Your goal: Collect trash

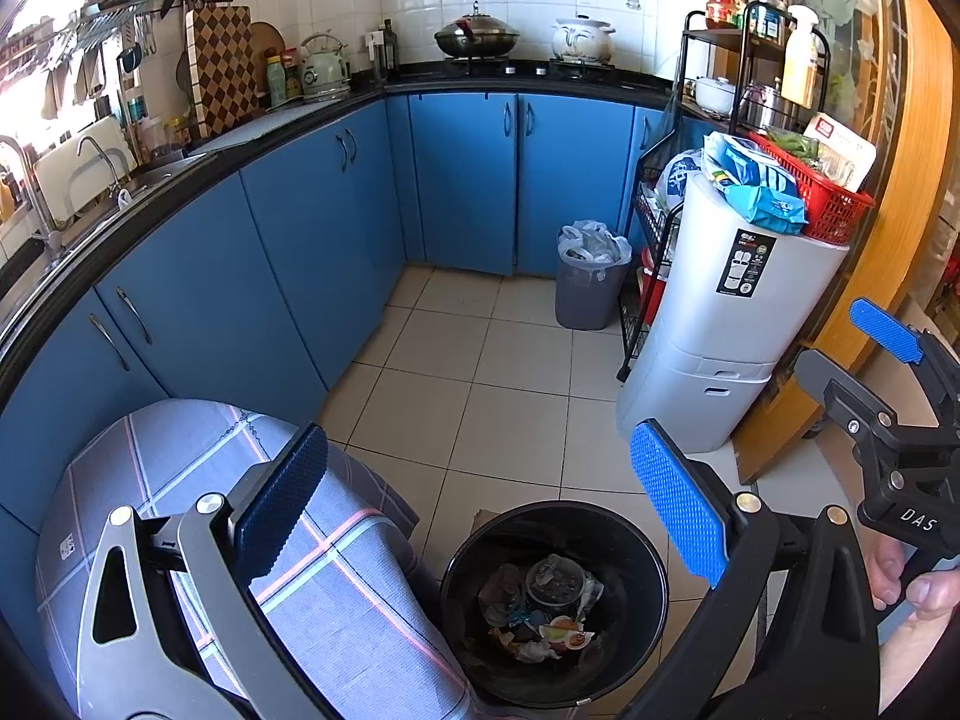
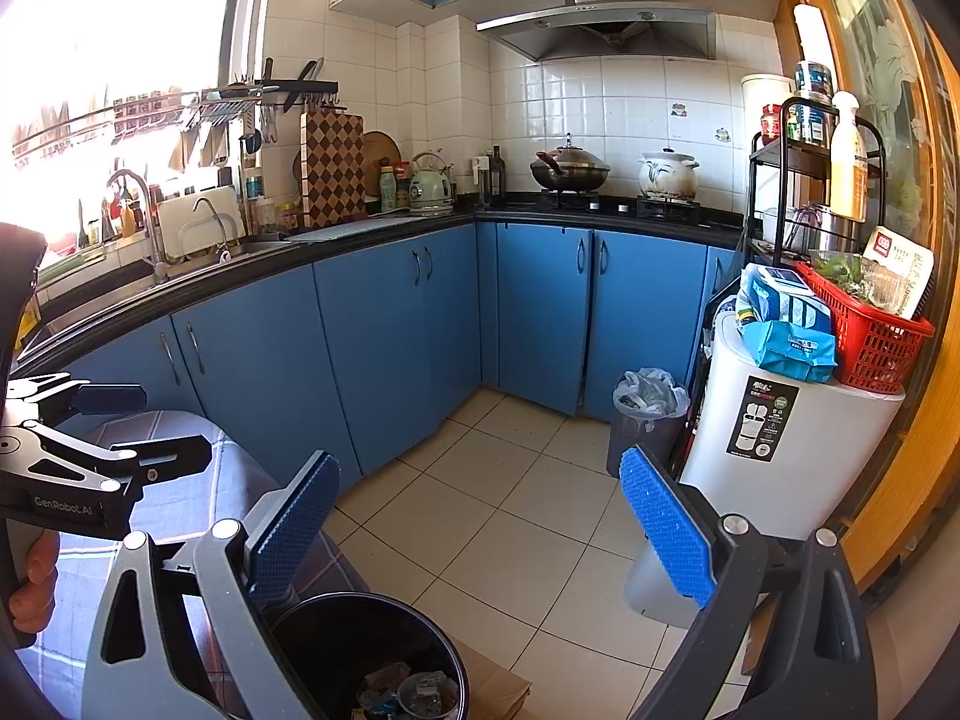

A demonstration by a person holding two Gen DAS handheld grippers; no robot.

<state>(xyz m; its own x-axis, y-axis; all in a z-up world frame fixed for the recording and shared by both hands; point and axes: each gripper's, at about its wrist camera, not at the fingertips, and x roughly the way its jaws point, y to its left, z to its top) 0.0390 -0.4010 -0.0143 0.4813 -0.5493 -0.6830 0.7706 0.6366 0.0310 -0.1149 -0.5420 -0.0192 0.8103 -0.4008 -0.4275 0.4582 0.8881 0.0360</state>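
Kitchen interior, blue cabinet fronts under a black worktop, pale tiled floor.

Left gripper, blue textured pads on black-and-grey fingers: jaws spread wide, nothing between them. Held directly above a round black plastic waste bin standing on the floor. Bin contents visible from the left wrist view: mixed trash, including a clear plastic cup lid, crumpled wrappers and printed scraps, lying at the bottom. No item gripped.

Right gripper, same construction: jaws likewise wide apart and empty. Positioned over the floor, the same black bin at the lower left of its view, partly behind its left finger. In the left wrist view this gripper appears at the right edge, a person's hand on its handle.

Grey-blue checked cloth over a rounded object, touching or just beside the bin on the left; contact not determinable.

Grey bin lined with a white plastic bag, well apart, against the far cabinets. White cylindrical appliance beside it, carrying a red plastic basket and blue packets.
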